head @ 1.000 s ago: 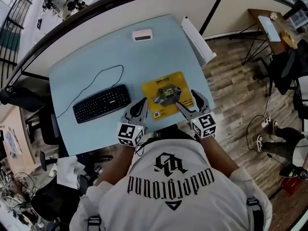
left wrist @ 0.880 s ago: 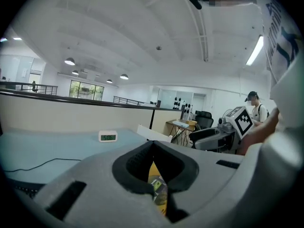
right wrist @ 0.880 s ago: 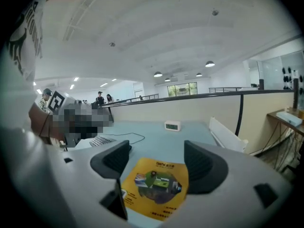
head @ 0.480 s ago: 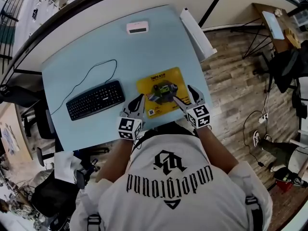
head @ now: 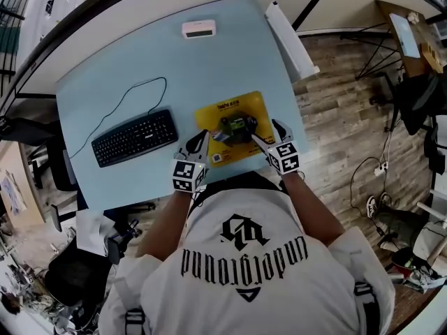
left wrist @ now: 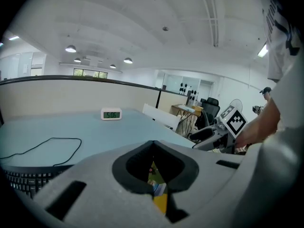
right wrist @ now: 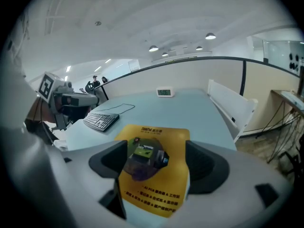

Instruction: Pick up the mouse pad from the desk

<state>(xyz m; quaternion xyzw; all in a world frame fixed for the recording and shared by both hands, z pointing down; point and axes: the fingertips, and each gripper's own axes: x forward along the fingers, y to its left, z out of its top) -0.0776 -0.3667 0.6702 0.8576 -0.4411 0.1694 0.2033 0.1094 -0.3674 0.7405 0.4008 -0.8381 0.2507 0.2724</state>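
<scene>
Keyboard (head: 135, 137) at left on the pale blue desk (head: 209, 68). Left gripper (head: 200, 139), jaws pressed together, sits at the near-left corner of the mouse pad (head: 241, 107). The pad is yellow and near-square, heading toward the far edge. Right gripper (head: 267, 132) has just been spreading, the pad between its jaws but untouched. Wood floor (head: 335, 117) at right.

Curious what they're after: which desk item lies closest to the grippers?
The yellow mouse pad, at the near edge; the black keyboard lies off to the side, the white clock far back.
</scene>
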